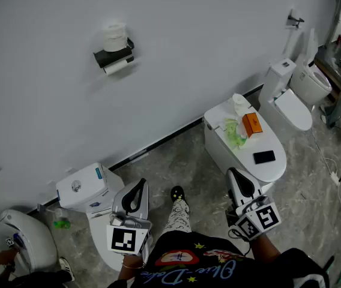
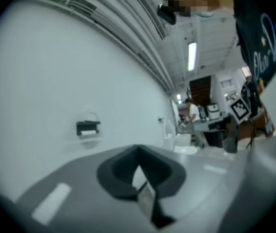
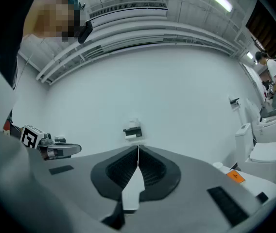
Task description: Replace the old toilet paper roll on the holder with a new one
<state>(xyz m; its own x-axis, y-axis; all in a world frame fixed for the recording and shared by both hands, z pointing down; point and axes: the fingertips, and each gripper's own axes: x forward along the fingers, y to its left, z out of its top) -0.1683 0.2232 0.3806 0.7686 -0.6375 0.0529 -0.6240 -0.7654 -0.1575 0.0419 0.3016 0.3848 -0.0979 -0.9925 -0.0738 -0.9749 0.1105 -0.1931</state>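
Toilet paper roll (image 1: pixel 117 68) hangs in wall holder (image 1: pixel 111 57), 1 spare roll (image 1: pixel 114 36) on top. Left gripper (image 1: pixel 140 186) and right gripper (image 1: pixel 233 174) well apart from it, jaws together, empty.

Holder (image 1: pixel 114 57): on wall (image 1: pixel 206 41), upper left
Upper roll (image 1: pixel 115 36): on top of holder
Lower roll (image 1: pixel 117 68): in holder, beneath upper roll
Left toilet (image 1: pixel 81 188): against wall, below holder
Middle toilet (image 1: pixel 218 146): right of left toilet
Box (image 1: pixel 251 124): on middle toilet, behind phone (image 1: pixel 263 157)
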